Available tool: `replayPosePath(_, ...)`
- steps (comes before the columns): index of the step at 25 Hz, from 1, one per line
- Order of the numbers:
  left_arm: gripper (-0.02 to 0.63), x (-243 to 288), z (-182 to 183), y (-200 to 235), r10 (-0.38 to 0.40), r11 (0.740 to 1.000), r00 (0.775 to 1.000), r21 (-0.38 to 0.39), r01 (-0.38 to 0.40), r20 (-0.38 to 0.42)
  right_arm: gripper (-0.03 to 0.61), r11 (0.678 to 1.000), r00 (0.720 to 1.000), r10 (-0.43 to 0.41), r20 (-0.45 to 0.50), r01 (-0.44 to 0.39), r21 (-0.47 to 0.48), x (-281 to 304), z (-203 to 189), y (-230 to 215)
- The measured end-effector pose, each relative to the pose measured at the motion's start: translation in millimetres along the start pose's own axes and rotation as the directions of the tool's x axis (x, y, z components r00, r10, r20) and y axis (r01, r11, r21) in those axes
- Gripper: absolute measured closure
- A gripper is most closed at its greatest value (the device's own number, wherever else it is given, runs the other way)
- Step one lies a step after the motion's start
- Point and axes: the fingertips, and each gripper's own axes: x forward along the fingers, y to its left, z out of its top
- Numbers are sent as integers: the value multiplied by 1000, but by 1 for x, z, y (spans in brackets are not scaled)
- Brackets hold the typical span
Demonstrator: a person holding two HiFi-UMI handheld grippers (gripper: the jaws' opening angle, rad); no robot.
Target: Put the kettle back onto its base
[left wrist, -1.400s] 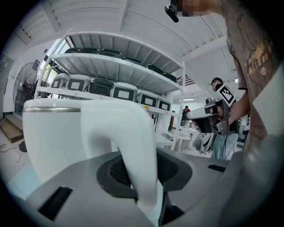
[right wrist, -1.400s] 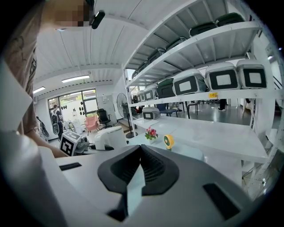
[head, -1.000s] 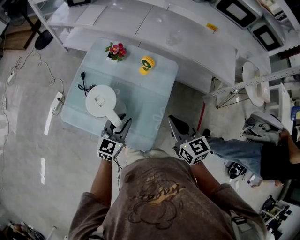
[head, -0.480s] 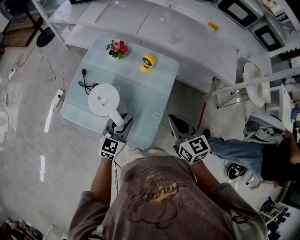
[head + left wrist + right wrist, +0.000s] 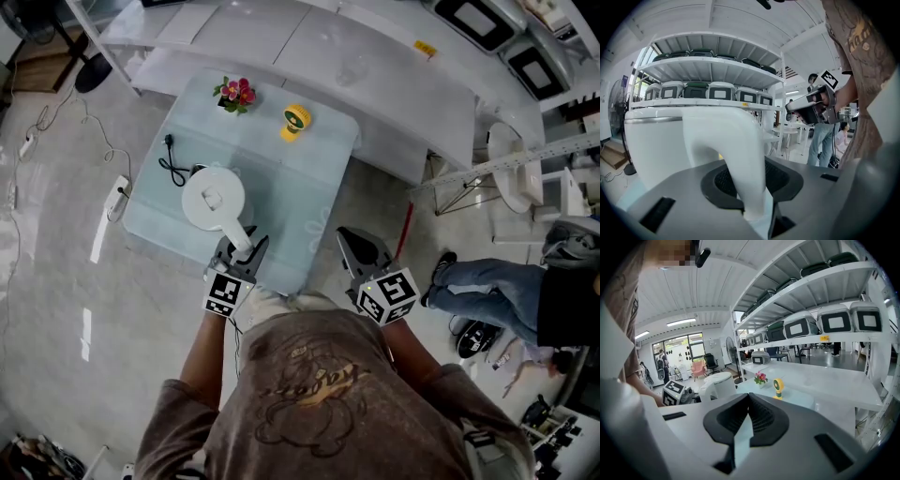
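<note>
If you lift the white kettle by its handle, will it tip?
Probably stiff: the kettle looks like hard plastic. Held by its handle off to one side, it may tilt. Its weight depends on water inside, which can't be seen.

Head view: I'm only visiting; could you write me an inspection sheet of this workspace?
Surface: square pale glass table, mostly bare.
Job's things: white electric kettle on the table's near left; its base is hidden.
Clutter: small pot of pink flowers and small yellow fan at the far edge.
Tools: left tool closed on the kettle's white handle; right tool shut, empty, beside the table.
Cables: black cord with plug beside the kettle; white power strip on the floor.
Surroundings: long white counter behind; person in jeans at right.
</note>
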Motion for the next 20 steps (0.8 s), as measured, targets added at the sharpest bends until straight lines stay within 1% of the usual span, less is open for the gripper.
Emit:
replayPosePath(5, 476, -4, -13, -8, -9, 1000, 999, -12, 8, -37, 578, 1000, 1000, 23, 2, -23, 0, 4, -3, 4)
replayPosePath(9, 415, -15, -27, -5, 16, 998, 997, -52, -21, -80, 577, 998, 998, 56, -1, -56, -4, 12, -4, 11)
replayPosePath(11, 387, -26, -25, 0, 42, 996, 996, -73, -48, -79, 578, 997, 997, 80, 1, -80, -8, 18, -3, 16)
replayPosePath(14, 377, -46, -10, 8, 82, 991, 995, -98, -87, -56, 578, 993, 993, 115, 7, -115, -20, 28, 1, 23)
replayPosePath(17, 373, -66, 15, 13, 109, 986, 994, -127, -112, -28, 577, 988, 988, 151, 18, -150, -34, 38, 8, 29)
replayPosePath(20, 371, -87, 39, 21, 156, 978, 988, -141, -155, 2, 578, 981, 981, 191, 39, -189, -49, 47, 18, 38)
